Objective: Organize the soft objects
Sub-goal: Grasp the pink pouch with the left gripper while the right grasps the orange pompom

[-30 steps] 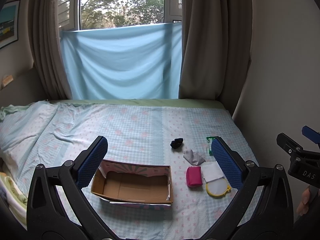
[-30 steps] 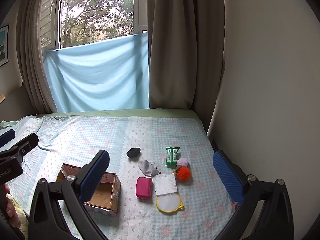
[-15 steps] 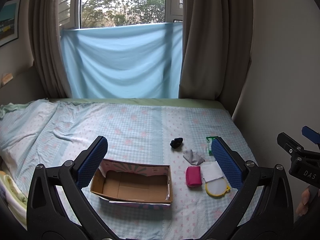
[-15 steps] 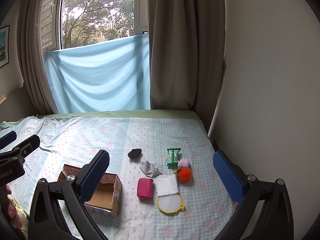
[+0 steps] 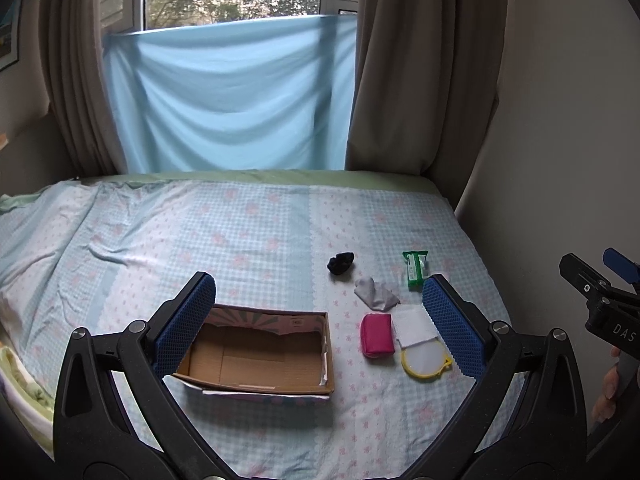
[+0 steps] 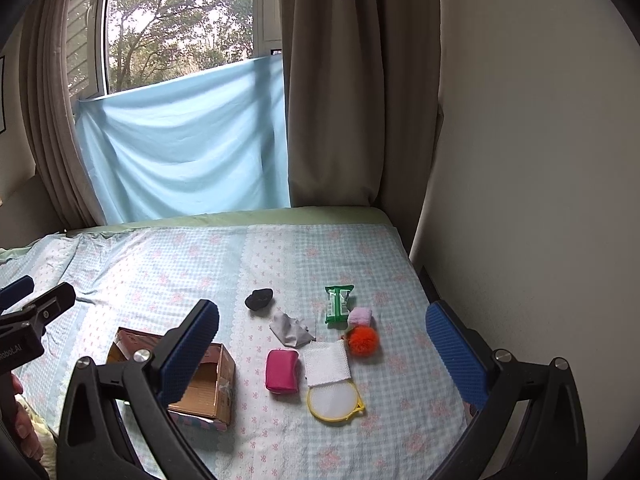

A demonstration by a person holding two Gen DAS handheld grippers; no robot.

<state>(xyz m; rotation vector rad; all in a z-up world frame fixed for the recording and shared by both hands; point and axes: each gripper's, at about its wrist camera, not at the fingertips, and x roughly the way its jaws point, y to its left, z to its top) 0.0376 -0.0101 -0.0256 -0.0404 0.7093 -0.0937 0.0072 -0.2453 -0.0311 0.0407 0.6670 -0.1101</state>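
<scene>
An open cardboard box (image 5: 256, 360) lies on the bed, also in the right wrist view (image 6: 208, 384). Right of it lie a pink pouch (image 6: 282, 370), a white mesh cloth (image 6: 326, 362), a yellow-rimmed round mesh (image 6: 334, 400), a grey cloth (image 6: 290, 329), a black bundle (image 6: 260, 298), a green packet (image 6: 338, 304), a pale pink puff (image 6: 361, 316) and an orange pompom (image 6: 362, 340). My left gripper (image 5: 320, 328) is open and empty above the box. My right gripper (image 6: 324, 356) is open and empty above the pile.
The bed has a blue checked sheet (image 5: 200, 240). A wall (image 6: 540, 160) runs along the bed's right side. Curtains (image 6: 332, 80) and a hanging blue cloth (image 5: 228, 96) stand at the far end. Folded bedding (image 5: 24, 380) lies at the left edge.
Both views have shifted slightly; the objects sit a little higher in frame. Nothing on the bed has moved and both grippers stay open.
</scene>
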